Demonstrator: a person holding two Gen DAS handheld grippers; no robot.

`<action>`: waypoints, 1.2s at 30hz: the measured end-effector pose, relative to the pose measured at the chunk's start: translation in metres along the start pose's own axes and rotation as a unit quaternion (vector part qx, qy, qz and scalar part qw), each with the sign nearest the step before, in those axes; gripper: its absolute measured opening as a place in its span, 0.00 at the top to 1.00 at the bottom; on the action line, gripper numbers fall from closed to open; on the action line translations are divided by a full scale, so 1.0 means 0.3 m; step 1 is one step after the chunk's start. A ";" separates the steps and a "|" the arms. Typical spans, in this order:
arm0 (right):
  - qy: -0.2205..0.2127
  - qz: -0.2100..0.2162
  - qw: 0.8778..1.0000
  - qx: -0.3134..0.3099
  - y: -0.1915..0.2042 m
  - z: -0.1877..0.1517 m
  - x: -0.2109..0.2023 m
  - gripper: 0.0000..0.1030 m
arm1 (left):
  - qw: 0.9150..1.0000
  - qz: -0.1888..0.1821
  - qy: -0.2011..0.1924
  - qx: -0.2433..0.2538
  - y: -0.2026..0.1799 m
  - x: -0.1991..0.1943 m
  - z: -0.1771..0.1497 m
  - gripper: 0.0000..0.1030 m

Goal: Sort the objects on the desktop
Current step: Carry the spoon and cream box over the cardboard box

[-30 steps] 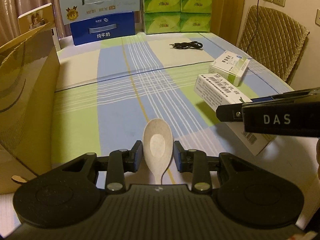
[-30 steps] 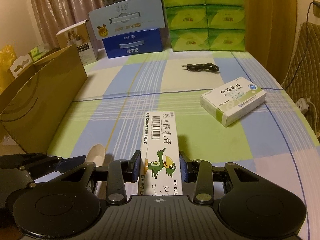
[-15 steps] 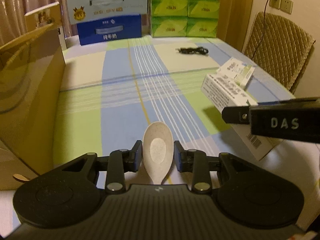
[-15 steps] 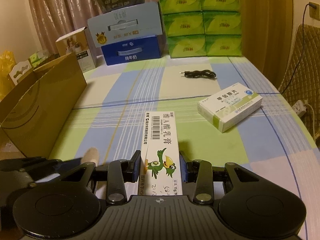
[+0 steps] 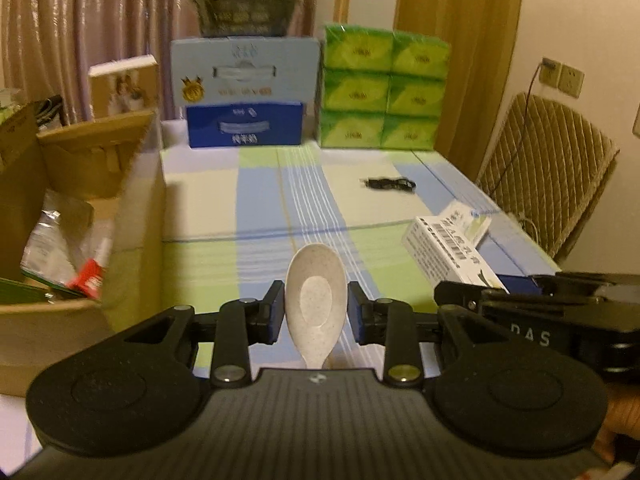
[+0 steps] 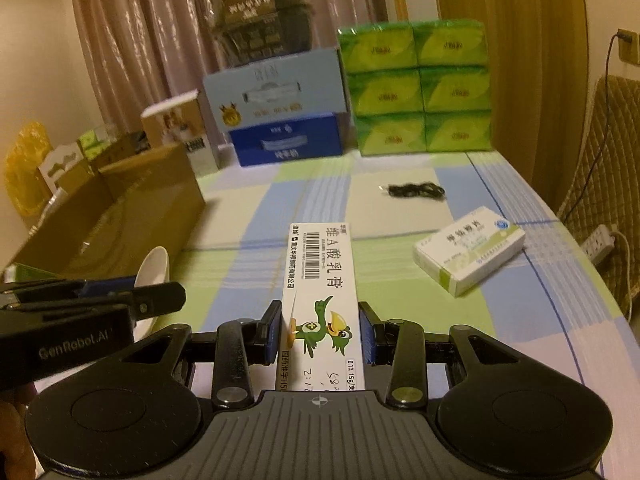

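My left gripper [image 5: 315, 312] is shut on a speckled white spoon [image 5: 315, 300], bowl forward, held above the checked tablecloth. My right gripper [image 6: 320, 332] is shut on a long white ointment box with a green bird [image 6: 320, 300], also held above the table. In the left wrist view the right gripper [image 5: 472, 294] shows at the right with that box [image 5: 444, 252]. In the right wrist view the left gripper [image 6: 160, 296] shows at the left with the spoon [image 6: 152, 268]. A green-and-white medicine box [image 6: 470, 254] and a coiled black cable [image 6: 416, 191] lie on the table.
An open cardboard box [image 5: 132, 216] with packets inside stands at the table's left. Blue cartons [image 5: 244, 92] and stacked green tissue packs [image 5: 384, 88] line the far edge. A padded chair [image 5: 548, 184] stands to the right.
Both grippers have risen with their loads still held. The view now looks over the cardboard box's rim into it.
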State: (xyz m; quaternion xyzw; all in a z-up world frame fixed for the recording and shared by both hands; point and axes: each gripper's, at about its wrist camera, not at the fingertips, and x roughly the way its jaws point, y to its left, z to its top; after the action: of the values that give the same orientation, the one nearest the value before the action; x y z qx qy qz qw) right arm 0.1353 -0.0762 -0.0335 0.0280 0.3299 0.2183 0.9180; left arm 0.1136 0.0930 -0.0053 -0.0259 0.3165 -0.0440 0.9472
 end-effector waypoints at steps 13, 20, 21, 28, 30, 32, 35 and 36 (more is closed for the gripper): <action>-0.034 0.063 0.997 -0.038 0.242 0.123 -0.131 0.65 | 0.998 0.041 -0.042 0.013 0.136 -0.283 0.182 0.74; -0.032 0.114 0.991 -0.065 0.435 0.204 -0.098 0.65 | 0.997 0.070 -0.039 0.007 0.346 -0.391 0.228 0.74; -0.031 0.120 0.990 -0.066 0.461 0.215 -0.085 0.65 | 0.997 0.074 -0.037 0.004 0.380 -0.400 0.233 0.74; -0.018 0.153 0.985 -0.076 0.630 0.279 0.021 0.65 | 0.995 0.097 -0.027 -0.020 0.604 -0.422 0.283 0.74; -0.011 0.161 0.984 -0.076 0.663 0.289 0.059 0.65 | 0.995 0.097 -0.024 -0.027 0.648 -0.412 0.292 0.74; -0.005 0.165 0.983 -0.075 0.692 0.295 0.097 0.65 | 0.995 0.093 -0.022 -0.037 0.688 -0.394 0.298 0.74; 0.006 0.169 0.983 -0.074 0.719 0.295 0.154 0.65 | 0.995 0.086 -0.019 -0.051 0.738 -0.363 0.303 0.74; 0.008 0.169 0.983 -0.075 0.728 0.293 0.171 0.65 | 0.995 0.084 -0.018 -0.055 0.752 -0.351 0.304 0.74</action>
State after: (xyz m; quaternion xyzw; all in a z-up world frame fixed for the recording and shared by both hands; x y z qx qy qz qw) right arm 0.1414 0.1507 0.0474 0.0130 0.3106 0.3946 0.8647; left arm 0.0996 0.3299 0.1130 -0.0519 0.3028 0.0538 0.9501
